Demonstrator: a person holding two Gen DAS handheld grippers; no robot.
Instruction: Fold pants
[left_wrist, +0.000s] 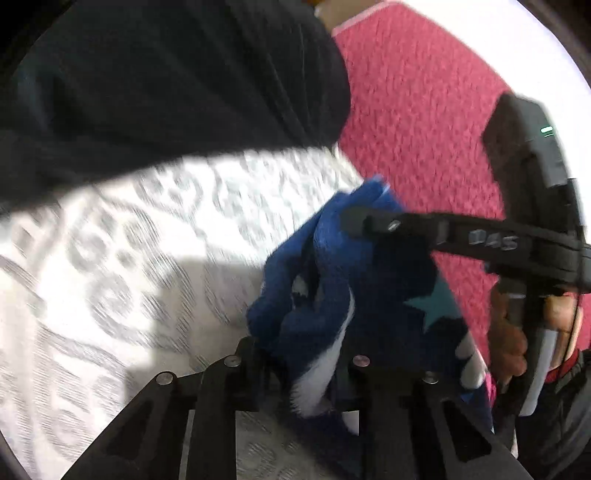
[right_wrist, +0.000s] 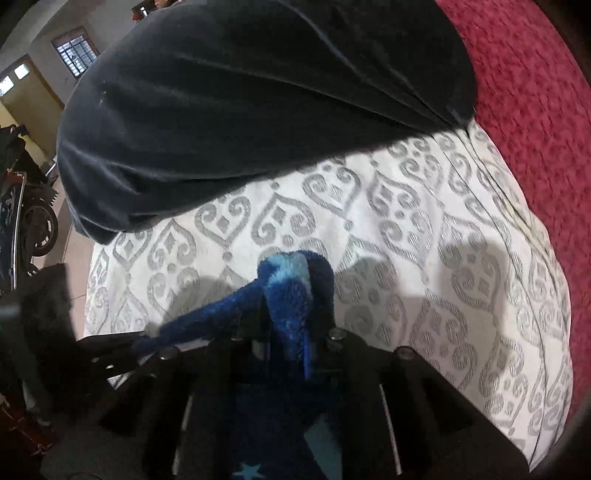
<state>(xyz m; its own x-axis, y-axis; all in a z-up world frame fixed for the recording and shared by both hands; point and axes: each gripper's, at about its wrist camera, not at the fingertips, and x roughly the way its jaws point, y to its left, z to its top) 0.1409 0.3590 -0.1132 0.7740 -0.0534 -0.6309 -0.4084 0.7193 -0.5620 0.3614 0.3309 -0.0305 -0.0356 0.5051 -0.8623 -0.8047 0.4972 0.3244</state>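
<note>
Two grippers, one pair of blue pants, held up over the mattress.

Nearest, our left gripper (left_wrist: 303, 369) pinches a bunched fold of the pants (left_wrist: 354, 280); our right gripper (right_wrist: 286, 341) is clamped on another fuzzy fold of them (right_wrist: 291, 291), and in the left view its finger reaches across into the same bundle. Below lies one patterned white mattress (right_wrist: 424, 229). Beyond it rests one dark garment (right_wrist: 258, 92), and past that one red carpet (left_wrist: 413, 107).
</note>
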